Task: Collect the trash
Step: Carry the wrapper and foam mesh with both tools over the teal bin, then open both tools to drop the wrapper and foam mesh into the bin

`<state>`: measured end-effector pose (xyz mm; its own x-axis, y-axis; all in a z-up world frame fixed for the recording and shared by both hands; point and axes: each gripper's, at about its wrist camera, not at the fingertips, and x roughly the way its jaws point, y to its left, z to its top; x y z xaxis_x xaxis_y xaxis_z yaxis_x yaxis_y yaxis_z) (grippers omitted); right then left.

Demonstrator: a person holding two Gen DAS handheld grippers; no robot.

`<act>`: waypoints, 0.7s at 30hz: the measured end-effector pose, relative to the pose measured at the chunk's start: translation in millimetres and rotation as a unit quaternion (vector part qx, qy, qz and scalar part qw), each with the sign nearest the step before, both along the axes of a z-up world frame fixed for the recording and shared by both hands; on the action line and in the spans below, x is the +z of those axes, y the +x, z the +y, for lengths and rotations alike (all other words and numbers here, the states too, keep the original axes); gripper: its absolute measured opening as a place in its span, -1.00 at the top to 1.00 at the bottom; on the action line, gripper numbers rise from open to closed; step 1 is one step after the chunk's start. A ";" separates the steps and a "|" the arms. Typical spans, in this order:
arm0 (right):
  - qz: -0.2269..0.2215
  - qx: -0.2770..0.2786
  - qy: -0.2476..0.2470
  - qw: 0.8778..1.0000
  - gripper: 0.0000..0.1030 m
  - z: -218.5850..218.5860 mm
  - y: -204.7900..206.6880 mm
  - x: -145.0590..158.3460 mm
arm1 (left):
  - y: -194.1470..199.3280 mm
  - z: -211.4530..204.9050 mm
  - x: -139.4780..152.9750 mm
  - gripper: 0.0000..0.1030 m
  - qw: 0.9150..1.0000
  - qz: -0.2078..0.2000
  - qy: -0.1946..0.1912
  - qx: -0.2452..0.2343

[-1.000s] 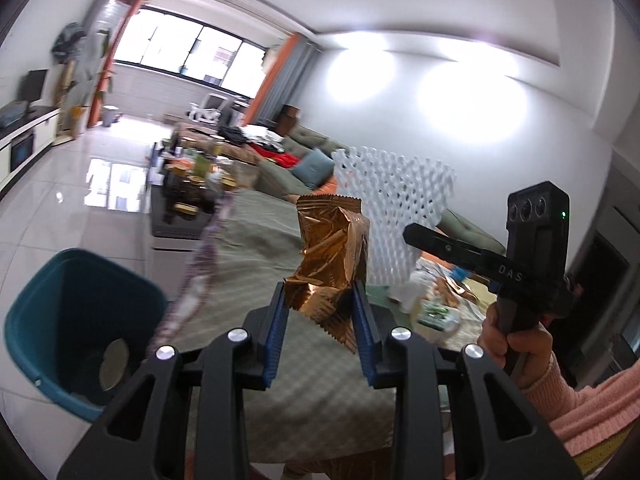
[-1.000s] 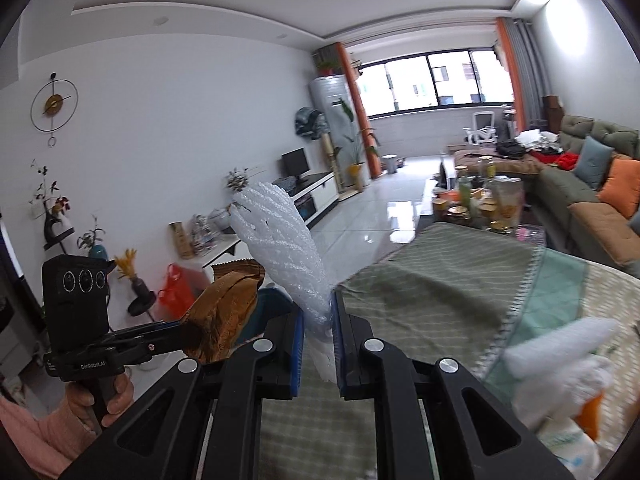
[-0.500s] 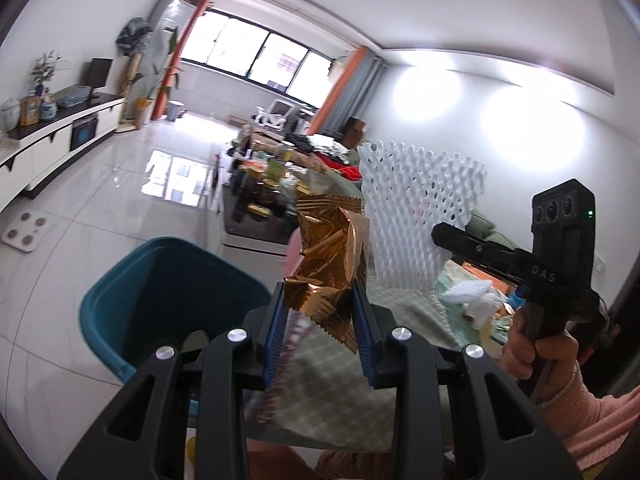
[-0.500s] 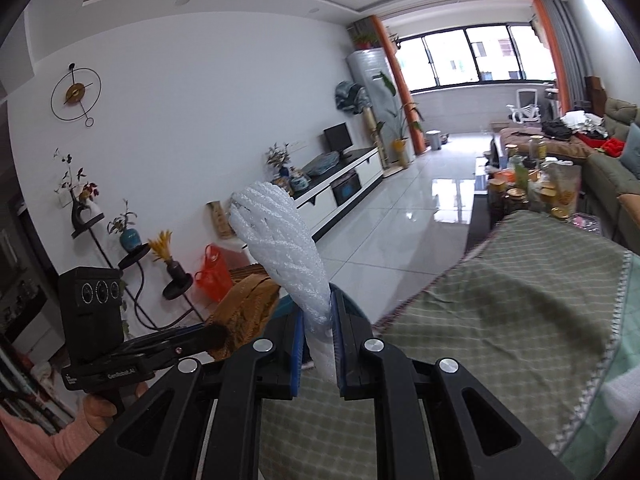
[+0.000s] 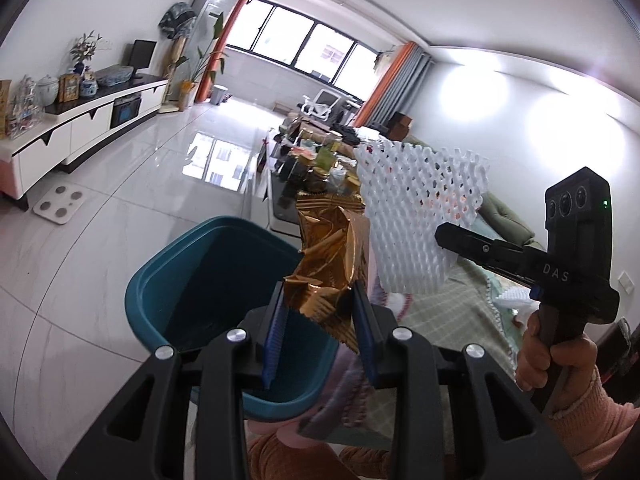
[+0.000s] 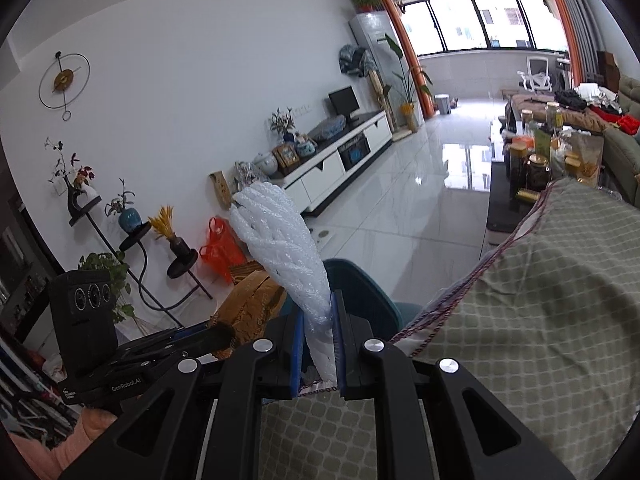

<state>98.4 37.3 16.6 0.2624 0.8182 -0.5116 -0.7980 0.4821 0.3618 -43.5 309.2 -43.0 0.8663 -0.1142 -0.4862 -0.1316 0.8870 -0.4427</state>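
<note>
My left gripper [image 5: 318, 292] is shut on a crumpled gold foil wrapper [image 5: 330, 256], held upright over the near rim of a teal bin [image 5: 168, 280] on the floor. To its right in the left wrist view, the right gripper [image 5: 440, 236] carries a white foam net sleeve [image 5: 416, 216]. In the right wrist view that gripper [image 6: 316, 312] is shut on the foam net [image 6: 280, 240], squeezed thin between the blue pads. The teal bin [image 6: 360, 288] shows just beyond it, and the gold wrapper [image 6: 252, 304] sits at the left in the left gripper [image 6: 224, 332].
A table with a green checked cloth [image 6: 540, 300] lies on the right, with white foam scraps [image 5: 516, 296] on it. A low black coffee table with jars [image 6: 532, 168] stands beyond. A white TV cabinet [image 5: 80, 120] and a floor scale [image 5: 60, 204] are at the left. A person's hand [image 5: 560, 360] holds the right gripper.
Both grippers have swung left, away from the table and toward the teal bin, each keeping its grip. The bin is now larger and directly below the wrapper.
</note>
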 end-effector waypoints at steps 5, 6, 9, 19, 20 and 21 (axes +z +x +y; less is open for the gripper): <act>0.015 0.005 -0.024 1.000 0.70 16.4 4.1 -11.0 | 5.3 10.1 -9.6 0.34 1.000 0.017 -0.007 0.010; 0.018 0.006 -0.031 0.999 0.70 20.7 4.3 -14.3 | 5.9 10.0 -12.0 0.34 1.000 0.019 -0.008 0.012; 0.026 0.008 -0.046 0.999 0.69 29.1 6.8 -22.3 | 10.3 12.0 -16.6 0.33 0.999 0.029 -0.008 0.018; 0.047 0.003 -0.077 0.996 0.41 43.2 14.0 -37.6 | 18.6 12.6 -30.7 0.07 0.998 0.052 -0.017 0.032; 0.048 0.002 -0.078 0.996 0.40 42.9 14.1 -37.8 | 19.1 13.8 -31.5 0.04 0.998 0.053 -0.021 0.035; 0.049 0.002 -0.079 0.996 0.38 43.1 14.4 -38.1 | 19.0 14.5 -33.2 -0.01 0.998 0.055 -0.023 0.037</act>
